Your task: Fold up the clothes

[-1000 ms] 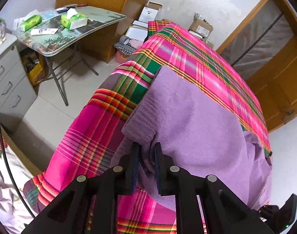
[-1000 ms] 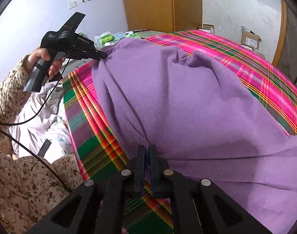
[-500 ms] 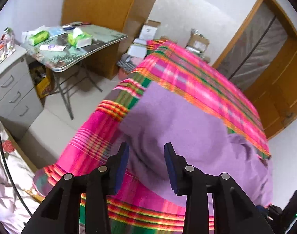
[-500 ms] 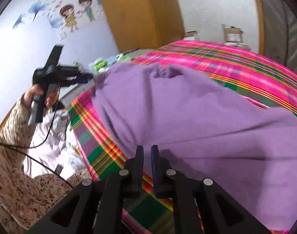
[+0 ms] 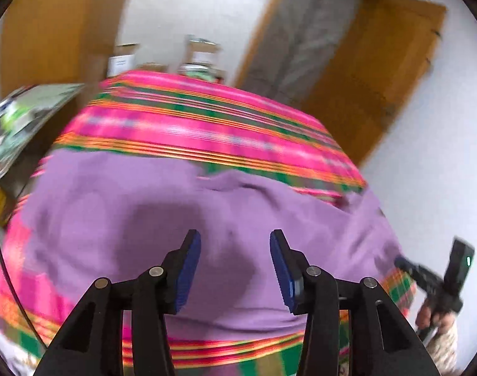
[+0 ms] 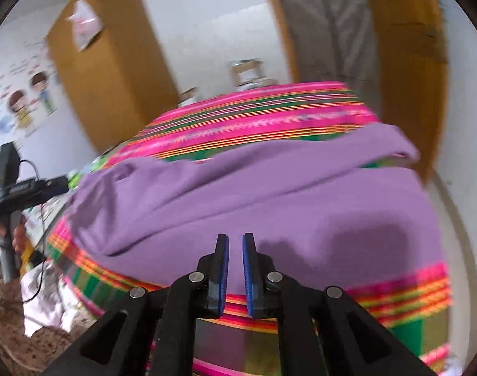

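Here your left hand-held gripper [image 5: 235, 269] is opening empty over the purple garment [image 5: 163, 206]; the right hand-held gripper [image 6: 235, 274], nearly closed, is gripping nothing: regrip at the bed's [image 5: 207, 131] near edge.

Left wrist view: mounted behind the left tongs [image 5: 235, 261], looking forward and downward along them, close above the purple garment [image 5: 144, 213] on the plaid bed [image 5: 207, 125], facing the door [image 5: 379, 72]. Right wrist view: mounted behind the right tongs [image 6: 235, 263], same downward tilt, equally close, facing the wardrobe [image 6: 113, 62] and door. Shared field: garment, bed, door. Each view catches the other tongs at its edge. Both frames blurred.
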`<action>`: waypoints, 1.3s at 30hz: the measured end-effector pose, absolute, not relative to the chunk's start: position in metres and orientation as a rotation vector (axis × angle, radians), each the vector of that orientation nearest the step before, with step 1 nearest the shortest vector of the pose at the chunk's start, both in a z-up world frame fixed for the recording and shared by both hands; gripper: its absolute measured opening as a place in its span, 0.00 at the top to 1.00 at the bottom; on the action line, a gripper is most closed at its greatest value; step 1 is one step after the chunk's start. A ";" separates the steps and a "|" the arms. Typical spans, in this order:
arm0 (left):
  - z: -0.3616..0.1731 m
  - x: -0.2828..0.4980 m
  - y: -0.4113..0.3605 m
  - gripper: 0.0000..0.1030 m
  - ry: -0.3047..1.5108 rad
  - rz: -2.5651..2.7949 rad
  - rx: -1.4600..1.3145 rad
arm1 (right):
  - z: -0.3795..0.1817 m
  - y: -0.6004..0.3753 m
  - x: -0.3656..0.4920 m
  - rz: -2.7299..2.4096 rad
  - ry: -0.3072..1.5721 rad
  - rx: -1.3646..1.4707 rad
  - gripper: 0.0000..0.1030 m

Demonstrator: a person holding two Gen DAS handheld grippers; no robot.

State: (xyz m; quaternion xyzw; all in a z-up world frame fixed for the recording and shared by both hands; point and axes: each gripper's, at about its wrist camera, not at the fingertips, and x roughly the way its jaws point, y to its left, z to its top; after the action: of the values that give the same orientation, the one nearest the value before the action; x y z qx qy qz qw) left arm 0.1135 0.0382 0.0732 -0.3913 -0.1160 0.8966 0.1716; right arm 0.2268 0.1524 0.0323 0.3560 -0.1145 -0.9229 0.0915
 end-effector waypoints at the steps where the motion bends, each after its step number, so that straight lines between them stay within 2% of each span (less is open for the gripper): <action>1: 0.072 0.111 0.052 0.54 -0.299 2.512 -1.114 | 0.033 0.160 0.229 -2.760 -0.350 1.062 0.91; 5: 0.065 0.104 0.094 0.54 -0.220 2.404 -1.120 | 0.037 0.181 0.232 -2.834 -0.361 1.087 0.90; 7: 0.059 0.103 0.111 0.54 -0.199 2.363 -1.125 | 0.037 0.191 0.231 -2.858 -0.386 1.098 0.83; 13: 0.043 0.095 0.144 0.54 -0.140 2.319 -1.169 | 0.031 0.216 0.216 -2.907 -0.498 1.105 0.83; 24: 0.028 0.091 0.161 0.54 -0.076 2.288 -1.194 | 0.032 0.220 0.153 -2.884 -0.523 1.102 0.83; 32: 0.016 0.087 0.166 0.54 -0.033 2.247 -1.223 | 0.028 0.232 0.102 -2.835 -0.636 1.160 0.78; 39: 0.012 0.087 0.167 0.54 -0.031 2.201 -1.208 | 0.021 0.228 0.058 -2.880 -0.598 1.296 0.76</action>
State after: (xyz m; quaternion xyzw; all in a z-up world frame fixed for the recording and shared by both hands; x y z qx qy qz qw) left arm 0.0867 0.1674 0.0121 -0.4574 -0.0119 0.8333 0.3102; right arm 0.0577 0.2278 0.0208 0.4030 -0.1860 -0.8954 -0.0364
